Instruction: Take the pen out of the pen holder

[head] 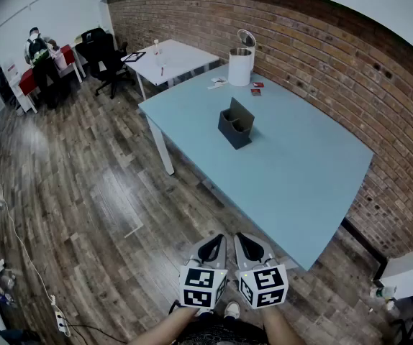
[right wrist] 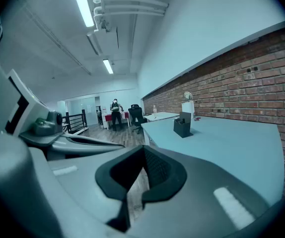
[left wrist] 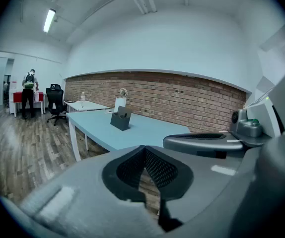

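Observation:
A dark grey pen holder [head: 235, 124] stands upright near the middle of the light blue table [head: 300, 178]. It is small and far off in both gripper views [left wrist: 120, 119] [right wrist: 183, 125], and I cannot make out a pen in it. My left gripper [head: 217, 239] and right gripper [head: 242, 238] hang side by side over the wooden floor, just short of the table's near corner. Each is shut with nothing between its jaws, whose dark pads meet at the tip, left gripper [left wrist: 144, 149] and right gripper [right wrist: 144, 150].
A white cylindrical container [head: 241, 65] and small items stand at the table's far end by the brick wall. Beyond are a white table [head: 170, 57], a black office chair [head: 106, 60] and a person [head: 37, 49]. A cable [head: 26, 257] runs along the floor at left.

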